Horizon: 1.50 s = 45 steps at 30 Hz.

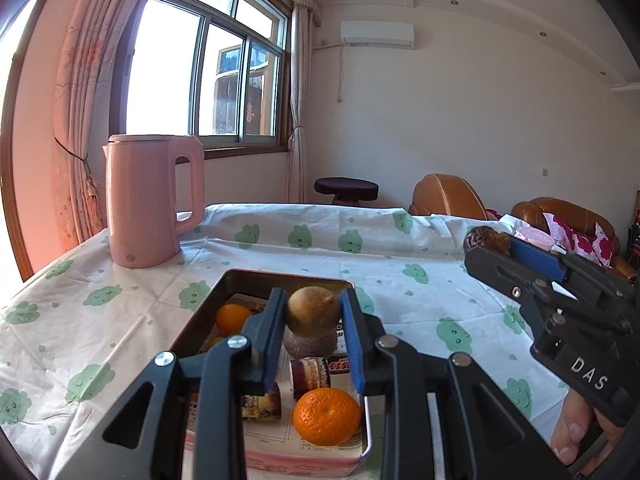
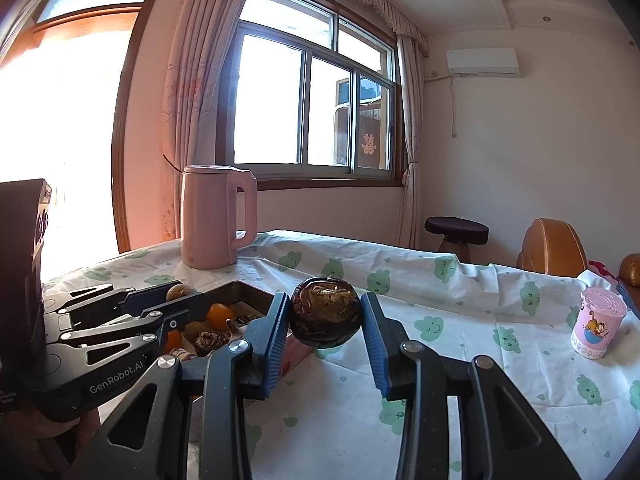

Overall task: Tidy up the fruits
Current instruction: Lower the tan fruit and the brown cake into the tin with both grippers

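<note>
Both grippers hold fruit above a cloth-covered table (image 1: 120,340).

Left gripper (image 1: 313,308) is clamped on a tan round fruit (image 1: 313,309) over the tin tray (image 1: 224,292) of oranges and rolls; right gripper (image 2: 326,314) pinches a dark wrinkled fruit (image 2: 326,312) right of it. Pink kettle (image 2: 216,220) stands behind; only the right view shows the pink cup (image 2: 598,322) clearly.

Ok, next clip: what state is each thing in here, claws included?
Left claw: shut on a tan round fruit, held above the tray.
Right claw: shut on a dark wrinkled fruit, held off the table.
Tray: open, holds oranges and other pieces.
Big orange: whole, lying in the tray.
Kettle: upright, lid shut.
Pink cup: upright, lid on.
</note>
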Tool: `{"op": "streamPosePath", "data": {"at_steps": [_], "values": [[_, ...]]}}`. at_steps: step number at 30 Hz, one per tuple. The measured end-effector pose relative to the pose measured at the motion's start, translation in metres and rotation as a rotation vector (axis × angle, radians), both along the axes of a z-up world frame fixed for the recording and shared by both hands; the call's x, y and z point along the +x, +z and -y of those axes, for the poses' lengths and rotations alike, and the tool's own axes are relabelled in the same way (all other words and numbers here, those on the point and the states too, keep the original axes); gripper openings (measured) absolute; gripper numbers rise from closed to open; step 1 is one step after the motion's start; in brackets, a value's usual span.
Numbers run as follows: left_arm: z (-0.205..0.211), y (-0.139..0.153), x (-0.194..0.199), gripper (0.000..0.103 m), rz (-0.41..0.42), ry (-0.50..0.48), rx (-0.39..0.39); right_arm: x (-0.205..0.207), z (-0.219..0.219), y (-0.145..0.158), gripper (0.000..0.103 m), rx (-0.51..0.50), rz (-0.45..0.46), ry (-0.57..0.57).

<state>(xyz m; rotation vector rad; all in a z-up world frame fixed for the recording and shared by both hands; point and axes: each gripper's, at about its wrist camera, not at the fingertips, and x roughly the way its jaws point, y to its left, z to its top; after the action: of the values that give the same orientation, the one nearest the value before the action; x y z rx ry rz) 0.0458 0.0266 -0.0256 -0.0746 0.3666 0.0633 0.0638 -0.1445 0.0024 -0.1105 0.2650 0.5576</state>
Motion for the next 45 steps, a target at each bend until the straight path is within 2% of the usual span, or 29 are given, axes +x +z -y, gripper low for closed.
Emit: {"op": "streamPosePath", "data": {"at_steps": [26, 45], "values": [[-0.056, -0.012, -0.015, 0.029, -0.046, 0.123, -0.009, -0.001, -0.074, -0.003, 0.039, -0.062, -0.012, 0.137], [-0.074, -0.03, -0.014, 0.029, -0.121, 0.144, -0.041, 0.021, -0.114, -0.026, 0.039, -0.122, -0.135, 0.196]]}}
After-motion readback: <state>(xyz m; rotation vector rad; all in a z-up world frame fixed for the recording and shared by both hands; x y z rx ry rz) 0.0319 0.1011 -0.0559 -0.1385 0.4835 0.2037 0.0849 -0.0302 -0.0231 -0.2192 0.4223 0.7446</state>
